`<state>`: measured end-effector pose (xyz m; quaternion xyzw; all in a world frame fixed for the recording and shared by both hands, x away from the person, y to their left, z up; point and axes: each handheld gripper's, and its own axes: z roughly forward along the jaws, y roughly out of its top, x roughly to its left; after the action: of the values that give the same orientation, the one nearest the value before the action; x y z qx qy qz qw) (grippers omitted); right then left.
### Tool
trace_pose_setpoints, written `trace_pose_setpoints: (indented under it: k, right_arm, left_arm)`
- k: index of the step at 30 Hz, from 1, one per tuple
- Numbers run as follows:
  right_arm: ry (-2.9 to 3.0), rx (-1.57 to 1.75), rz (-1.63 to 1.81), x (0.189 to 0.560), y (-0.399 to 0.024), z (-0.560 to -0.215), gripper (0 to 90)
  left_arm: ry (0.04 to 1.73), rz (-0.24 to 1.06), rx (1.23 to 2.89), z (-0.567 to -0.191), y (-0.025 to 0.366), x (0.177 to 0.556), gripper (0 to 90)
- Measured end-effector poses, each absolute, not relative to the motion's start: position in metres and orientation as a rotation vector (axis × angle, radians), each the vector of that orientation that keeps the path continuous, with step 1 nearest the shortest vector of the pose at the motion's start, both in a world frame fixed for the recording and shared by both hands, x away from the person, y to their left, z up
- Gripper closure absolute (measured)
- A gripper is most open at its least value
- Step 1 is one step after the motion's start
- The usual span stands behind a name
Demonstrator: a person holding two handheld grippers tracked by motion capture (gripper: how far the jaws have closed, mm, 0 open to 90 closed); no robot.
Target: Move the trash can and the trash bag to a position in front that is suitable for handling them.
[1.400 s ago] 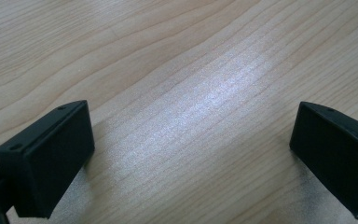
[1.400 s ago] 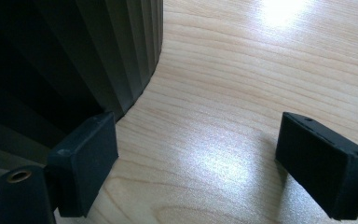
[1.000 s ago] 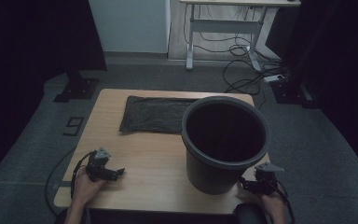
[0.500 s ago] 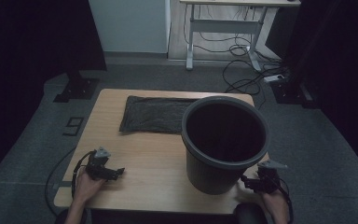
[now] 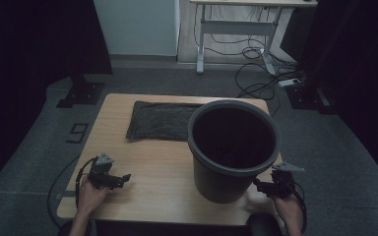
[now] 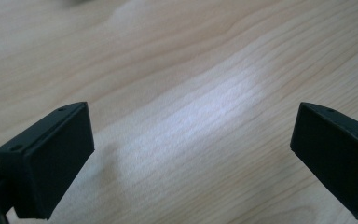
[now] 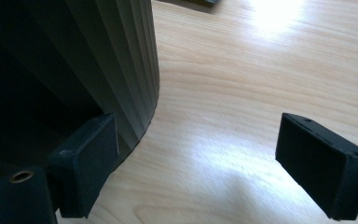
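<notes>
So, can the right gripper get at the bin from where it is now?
Probably yes. The right gripper is open and sits right beside the bin, low at its wall, with bare table and nothing else between them. One of its fingers is already close against the ribbed side.

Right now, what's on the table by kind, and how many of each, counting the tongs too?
Bin: 1
Dark folded cloth or bag: 1
Tongs: 2, left tongs and right tongs, both open, holding nothing
Total: 4
</notes>
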<state>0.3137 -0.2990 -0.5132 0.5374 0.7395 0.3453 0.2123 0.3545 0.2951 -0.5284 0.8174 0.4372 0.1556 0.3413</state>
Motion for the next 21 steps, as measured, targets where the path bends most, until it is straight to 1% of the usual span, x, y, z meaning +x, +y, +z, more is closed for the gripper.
trace_pose_setpoints:
  k: [12, 15, 21]
  right_arm:
    - [2.117, 1.396, 0.925, 0.339, -0.263, -0.507, 12.3]
    - [2.121, 1.386, 0.919, 0.344, -0.256, -0.507, 12.4]
    - [2.135, 1.361, 0.952, 0.357, -0.228, -0.505, 12.4]
  left_arm:
    - [1.086, 0.492, 2.143, -0.506, 0.278, 0.364, 0.0]
    - [1.074, 0.489, 2.141, -0.502, 0.274, 0.367, 0.0]
    - [1.055, 0.494, 2.138, -0.495, 0.263, 0.378, 0.0]
